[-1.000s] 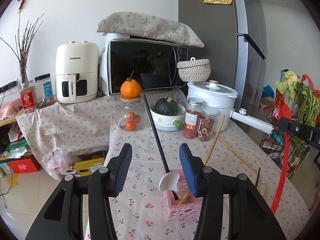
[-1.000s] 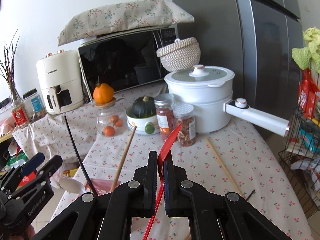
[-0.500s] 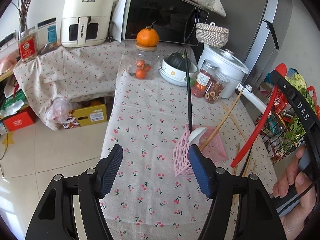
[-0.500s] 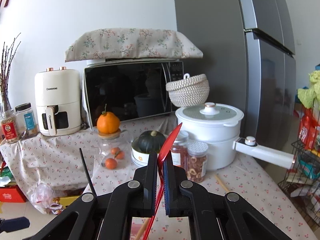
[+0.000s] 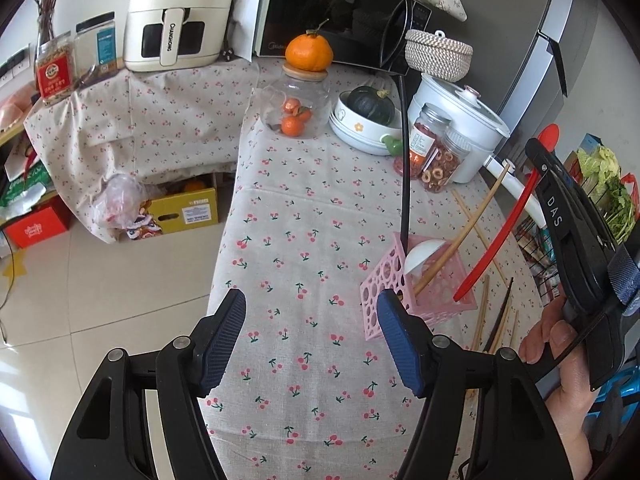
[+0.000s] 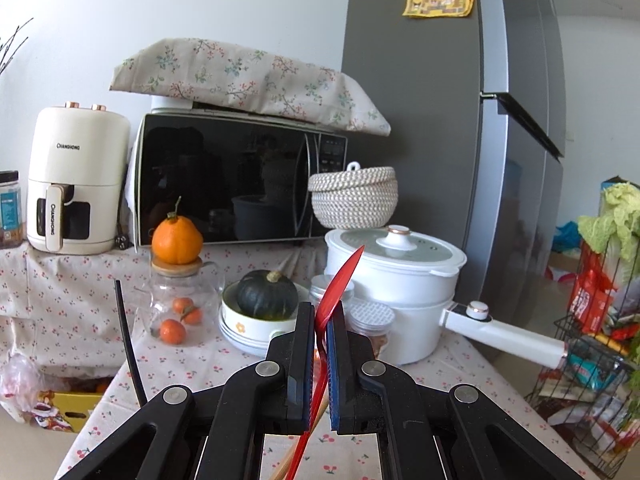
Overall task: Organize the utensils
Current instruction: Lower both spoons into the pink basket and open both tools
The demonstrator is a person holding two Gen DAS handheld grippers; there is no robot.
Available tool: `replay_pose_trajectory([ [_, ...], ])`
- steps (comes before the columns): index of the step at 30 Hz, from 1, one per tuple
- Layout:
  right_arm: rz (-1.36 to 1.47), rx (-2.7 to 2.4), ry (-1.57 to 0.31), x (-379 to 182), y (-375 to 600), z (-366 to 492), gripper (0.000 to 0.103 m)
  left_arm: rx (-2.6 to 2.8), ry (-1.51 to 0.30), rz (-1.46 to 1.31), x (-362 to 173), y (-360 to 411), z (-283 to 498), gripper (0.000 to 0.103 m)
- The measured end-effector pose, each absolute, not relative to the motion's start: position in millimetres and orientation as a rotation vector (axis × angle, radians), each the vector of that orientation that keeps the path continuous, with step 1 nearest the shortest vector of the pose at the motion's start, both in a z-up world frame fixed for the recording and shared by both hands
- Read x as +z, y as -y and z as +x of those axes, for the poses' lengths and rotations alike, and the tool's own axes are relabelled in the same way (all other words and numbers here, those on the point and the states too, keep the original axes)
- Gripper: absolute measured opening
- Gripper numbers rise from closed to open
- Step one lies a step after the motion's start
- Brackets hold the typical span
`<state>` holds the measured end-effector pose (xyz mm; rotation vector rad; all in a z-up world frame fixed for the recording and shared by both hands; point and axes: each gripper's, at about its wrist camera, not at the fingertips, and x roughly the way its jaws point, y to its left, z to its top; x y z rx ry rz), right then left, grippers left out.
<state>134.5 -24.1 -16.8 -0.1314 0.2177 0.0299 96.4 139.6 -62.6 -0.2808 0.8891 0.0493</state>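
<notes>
The red spoon (image 5: 502,228) is pinched between the pressed-together jaws of the right gripper (image 6: 320,344). It runs on a steep slant, bowl up and away from the pink basket (image 5: 384,284), handle tip down at the basket's right rim. Half a second ago that tip hung above and to the right of the basket; it has since come down to the rim.

The basket holds a black chopstick (image 5: 404,168) standing nearly upright, a white spoon (image 5: 420,256) and a wooden chopstick (image 5: 460,236) leaning right.

The left gripper (image 5: 312,336) hovers over the cherry tablecloth (image 5: 296,208) just left of the basket, jaws spread wide and empty.

Only the left view shows the basket, the person's right hand (image 5: 560,352) and loose chopsticks (image 5: 496,320) lying right of the basket. The right view shows the red bowl edge-on before the white pot (image 6: 400,276).
</notes>
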Motion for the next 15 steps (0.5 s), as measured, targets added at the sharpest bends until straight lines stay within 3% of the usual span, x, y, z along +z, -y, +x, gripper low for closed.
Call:
replay_pose_trajectory([
  [7,-0.104,0.098,-0.293,-21.0,25.2,134.6,0.007,0.041,-0.891,-0.237,-62.2,-131.9,98.4,0.072],
  [11,-0.078,0.141,-0.316,-14.1,32.3,128.8,0.031,0.053,-0.888,-0.209,-62.0,-128.3,97.4,0.075],
  [15,-0.048,0.169,-0.340,-3.0,48.5,120.8,0.037,0.058,-0.887,-0.194,-62.1,-123.8,95.1,0.078],
])
